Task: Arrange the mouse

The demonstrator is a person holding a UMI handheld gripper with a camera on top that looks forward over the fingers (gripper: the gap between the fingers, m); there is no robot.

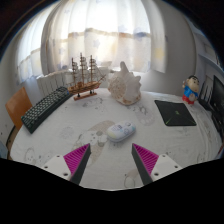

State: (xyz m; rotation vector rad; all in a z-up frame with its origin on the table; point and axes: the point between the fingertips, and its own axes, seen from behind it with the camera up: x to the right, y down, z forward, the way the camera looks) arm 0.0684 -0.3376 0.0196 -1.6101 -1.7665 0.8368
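Observation:
A white mouse (120, 131) lies on the pale patterned tablecloth (110, 110), just ahead of my fingers and a little right of the midline. A black mouse pad (175, 112) lies further off to the right. My gripper (111, 160) is open and empty; its two fingers with magenta pads (76, 157) stand wide apart with bare cloth between them, short of the mouse.
A black keyboard (46, 107) lies at the left. A model sailing ship (85, 78) and a white shell-like ornament (124, 86) stand at the back. A small figurine (189, 90) and a dark monitor edge (216, 98) are at the right. Curtains hang behind.

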